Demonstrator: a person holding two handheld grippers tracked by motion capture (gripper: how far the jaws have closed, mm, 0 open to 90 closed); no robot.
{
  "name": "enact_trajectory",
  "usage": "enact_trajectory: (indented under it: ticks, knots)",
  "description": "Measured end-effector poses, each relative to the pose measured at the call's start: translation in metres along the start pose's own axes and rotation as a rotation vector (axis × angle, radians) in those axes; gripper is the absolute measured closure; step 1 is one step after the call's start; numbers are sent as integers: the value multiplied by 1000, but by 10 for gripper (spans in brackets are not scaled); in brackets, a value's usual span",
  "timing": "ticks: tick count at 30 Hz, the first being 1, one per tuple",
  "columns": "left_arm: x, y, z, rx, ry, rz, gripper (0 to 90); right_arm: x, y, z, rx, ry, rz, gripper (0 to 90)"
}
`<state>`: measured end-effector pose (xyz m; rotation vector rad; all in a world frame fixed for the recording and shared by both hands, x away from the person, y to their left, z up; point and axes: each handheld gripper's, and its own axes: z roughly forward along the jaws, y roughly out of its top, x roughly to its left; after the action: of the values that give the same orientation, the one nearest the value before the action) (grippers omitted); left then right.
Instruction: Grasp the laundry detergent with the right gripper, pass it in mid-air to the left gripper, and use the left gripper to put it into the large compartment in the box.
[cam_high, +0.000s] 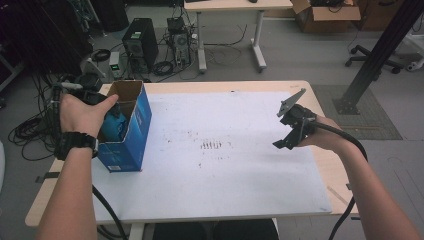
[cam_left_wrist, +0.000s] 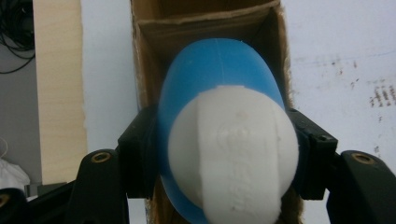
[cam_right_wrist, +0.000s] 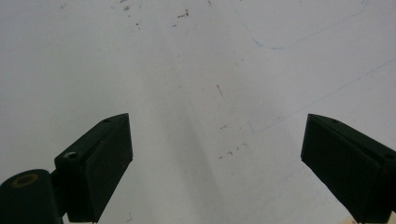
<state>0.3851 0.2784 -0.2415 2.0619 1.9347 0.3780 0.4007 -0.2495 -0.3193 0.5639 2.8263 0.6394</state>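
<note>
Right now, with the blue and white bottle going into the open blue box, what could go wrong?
1. The bottle nearly fills the box opening, so it may catch on the cardboard wall and jam.
2. The box stands tall and narrow near the table edge, and nothing steadies it; the right claw hangs open, away over the white mat. A push could tip it.
3. The left claw grips a rounded body, which might slip.

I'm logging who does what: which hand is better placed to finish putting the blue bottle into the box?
Left. Its hand-held gripper already clamps the blue bottle inside the box; the right hand-held gripper is open, far across the table.
</note>
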Motion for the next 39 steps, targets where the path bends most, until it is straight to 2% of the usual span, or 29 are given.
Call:
enact_trajectory:
  ticks: [23, 39]
  knots:
    - [-2, -14, 37, 42, 16, 7, 379, 1, 0, 5, 3, 6, -2, 85]
    - [-3, -15, 38, 42, 20, 17, 378, 4, 1, 8, 5, 13, -2, 85]
